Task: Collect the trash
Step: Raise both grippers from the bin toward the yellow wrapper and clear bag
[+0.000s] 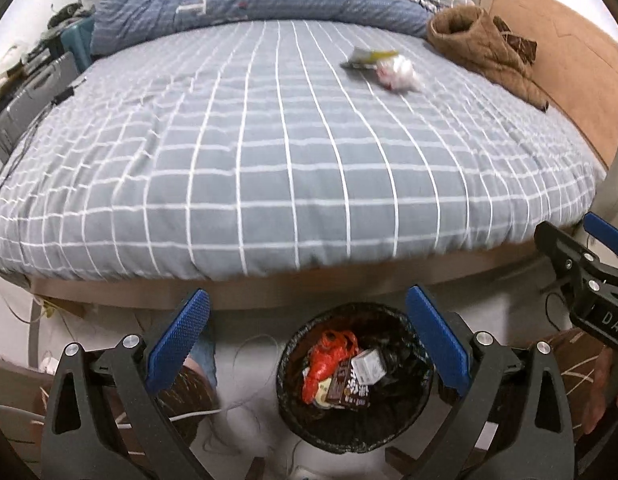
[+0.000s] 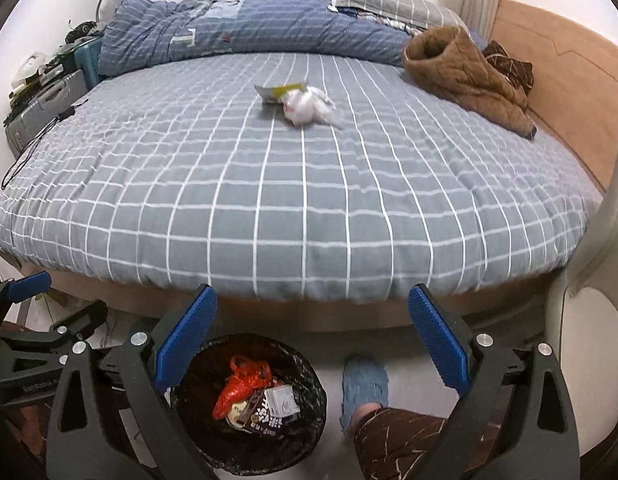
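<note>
A crumpled white plastic bag [image 1: 397, 74] and a flat yellow-grey wrapper [image 1: 367, 57] lie together far out on the grey checked bed [image 1: 269, 168]; they also show in the right wrist view as the bag [image 2: 309, 108] and the wrapper [image 2: 279, 91]. A black-lined trash bin [image 1: 355, 380] [image 2: 249, 400] stands on the floor at the bed's foot, holding a red bag, a small box and a dark packet. My left gripper [image 1: 309, 332] is open and empty above the bin. My right gripper [image 2: 313, 328] is open and empty just right of the bin.
A brown quilted jacket [image 2: 465, 76] lies at the bed's right, a blue duvet [image 2: 245, 24] at the head. A suitcase and clutter [image 2: 41, 100] sit left of the bed. A cable [image 1: 25, 148] trails over the left edge. My blue slipper [image 2: 365, 388] is beside the bin.
</note>
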Available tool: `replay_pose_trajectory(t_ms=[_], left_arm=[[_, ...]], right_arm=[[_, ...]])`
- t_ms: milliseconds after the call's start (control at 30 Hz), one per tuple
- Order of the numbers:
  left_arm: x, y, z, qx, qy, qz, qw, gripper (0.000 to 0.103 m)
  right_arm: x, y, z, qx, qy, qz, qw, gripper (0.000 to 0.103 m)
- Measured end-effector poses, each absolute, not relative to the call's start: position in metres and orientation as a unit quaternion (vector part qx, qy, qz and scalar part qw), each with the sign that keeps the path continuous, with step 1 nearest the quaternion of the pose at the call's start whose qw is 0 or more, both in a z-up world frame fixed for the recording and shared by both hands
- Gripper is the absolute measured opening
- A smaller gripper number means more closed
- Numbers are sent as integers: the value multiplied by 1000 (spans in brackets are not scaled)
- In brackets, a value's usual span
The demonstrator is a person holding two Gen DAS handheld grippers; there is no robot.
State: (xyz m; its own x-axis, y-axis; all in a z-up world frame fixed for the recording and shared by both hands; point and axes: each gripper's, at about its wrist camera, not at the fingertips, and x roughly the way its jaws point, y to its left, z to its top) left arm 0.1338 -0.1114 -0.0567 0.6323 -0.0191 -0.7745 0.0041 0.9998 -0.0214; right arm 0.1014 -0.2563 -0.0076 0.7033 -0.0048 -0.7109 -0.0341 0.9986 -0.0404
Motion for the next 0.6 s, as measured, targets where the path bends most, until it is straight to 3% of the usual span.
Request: replay_pose_trajectory(t_ms=[600], left_arm=[[183, -91, -8, -2, 387, 18, 922, 97]], right_arm=[[151, -253, 25, -31, 355, 14, 934, 92]])
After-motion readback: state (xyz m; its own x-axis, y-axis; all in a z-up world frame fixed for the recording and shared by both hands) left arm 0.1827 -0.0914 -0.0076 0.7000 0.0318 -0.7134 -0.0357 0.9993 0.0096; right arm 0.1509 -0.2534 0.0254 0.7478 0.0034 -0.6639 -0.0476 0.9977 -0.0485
